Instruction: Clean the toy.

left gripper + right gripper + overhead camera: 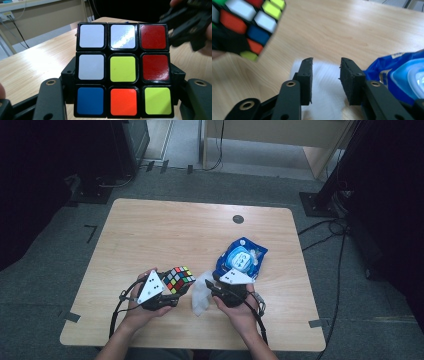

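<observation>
Left gripper clamped on the puzzle cube, held up off the table for wiping. Right gripper parted, empty, over the white wipe beside the blue pack.

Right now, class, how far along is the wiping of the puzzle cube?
Done: a white wipe is out of the blue pack, lying on the table. In hand: the left gripper clamps the cube. Left: the right gripper, jaws apart above the wipe, must grasp it and rub the cube.

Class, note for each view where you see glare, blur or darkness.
High view: dark corners around the lit table. Left gripper view: glare on the cube's top white sticker. Right gripper view: the cube corner and the blue packet look soft.
</observation>
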Motion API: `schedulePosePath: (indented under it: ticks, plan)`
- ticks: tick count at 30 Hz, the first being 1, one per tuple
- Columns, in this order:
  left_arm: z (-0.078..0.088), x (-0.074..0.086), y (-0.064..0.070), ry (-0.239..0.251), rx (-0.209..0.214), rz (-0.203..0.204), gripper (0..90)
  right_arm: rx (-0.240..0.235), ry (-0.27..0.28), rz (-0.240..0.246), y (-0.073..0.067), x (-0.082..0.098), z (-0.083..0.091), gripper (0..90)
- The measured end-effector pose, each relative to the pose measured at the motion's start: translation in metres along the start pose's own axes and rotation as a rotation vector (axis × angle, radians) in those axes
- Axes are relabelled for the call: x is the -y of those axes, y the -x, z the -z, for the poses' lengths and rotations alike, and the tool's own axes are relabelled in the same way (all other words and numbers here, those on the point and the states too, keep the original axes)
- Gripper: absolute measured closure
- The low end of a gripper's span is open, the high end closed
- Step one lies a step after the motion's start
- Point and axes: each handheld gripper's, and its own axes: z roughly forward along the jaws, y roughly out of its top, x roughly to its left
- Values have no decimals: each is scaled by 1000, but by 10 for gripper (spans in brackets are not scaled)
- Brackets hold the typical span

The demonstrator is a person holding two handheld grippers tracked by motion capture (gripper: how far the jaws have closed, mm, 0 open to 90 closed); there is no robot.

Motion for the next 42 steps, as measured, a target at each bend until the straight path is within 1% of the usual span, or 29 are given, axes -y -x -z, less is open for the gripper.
schedulePosePath:
  ticks: [2,3,5,6,8,9,11,13,14,15,16,17,18,21,23,24,26,28,29,30,31,32,33,35,37,40,41,42]
  plan:
    - [-1,1,0,-2,0,0,338,-11,39,-26,-2,-6,7,616]
    - [-2,1,1,-3,1,1,337,-15,52,-32,-3,-8,9,609]
    - [-3,2,1,-5,2,1,338,-46,97,-67,-6,-14,16,567]
    - [-3,2,2,-7,1,0,338,-61,108,-84,-7,-15,18,544]
    - [-5,2,4,-7,1,2,338,-109,143,-145,-9,-20,23,479]
    - [-6,2,6,-6,0,2,338,-119,154,-170,-11,-21,24,446]
    - [-8,2,9,-7,-9,2,338,-129,162,-230,-14,-22,26,385]
    - [-11,3,13,-9,-17,3,338,-174,155,-289,-17,-23,24,337]
    - [-13,3,15,-11,-19,-1,337,-185,149,-303,-19,-22,23,313]
    - [-14,3,17,-10,-21,0,337,-189,140,-335,-22,-22,20,278]
    - [-15,3,19,-10,-23,0,337,-189,140,-335,-22,-22,20,278]
    - [-16,2,21,-10,-24,-2,337,-190,137,-348,-22,-21,19,263]
    - [-16,2,22,-11,-25,-4,337,-202,133,-373,-21,-20,17,256]
    - [-18,1,26,-6,-21,-3,337,-233,117,-424,-21,-16,13,249]
    - [-19,1,29,-4,-24,-6,337,-256,106,-440,-22,-14,8,250]
    - [-19,1,30,-2,-18,-4,337,-258,99,-449,-23,-12,6,256]
    - [-20,0,33,4,-20,-8,337,-263,88,-461,-24,-10,3,267]
    - [-21,-1,36,11,-17,-8,337,-279,82,-483,-26,-6,-1,287]
    - [-21,-2,37,10,-19,-13,337,-279,82,-483,-26,-6,-1,287]
    - [-22,-2,38,9,-17,-15,337,-284,89,-506,-27,-5,-2,315]
    - [-22,-1,39,10,-16,-14,337,-284,95,-519,-26,-4,-2,327]
    - [-22,-1,39,10,-15,-8,337,-284,95,-519,-26,-4,-2,327]
    - [-22,0,38,13,-10,0,337,-305,107,-544,-24,-3,-1,342]
    - [-22,0,38,13,-3,-1,337,-311,105,-546,-23,-3,-1,344]
    - [-24,0,38,3,6,-7,331,-298,95,-534,-22,-3,0,345]
    - [-23,1,38,0,13,-40,319,-300,85,-527,-21,-3,0,346]
    - [-23,2,38,-2,14,-55,309,-288,81,-518,-18,-5,2,346]
    - [-22,2,38,-3,19,-65,309,-288,81,-518,-18,-5,2,346]
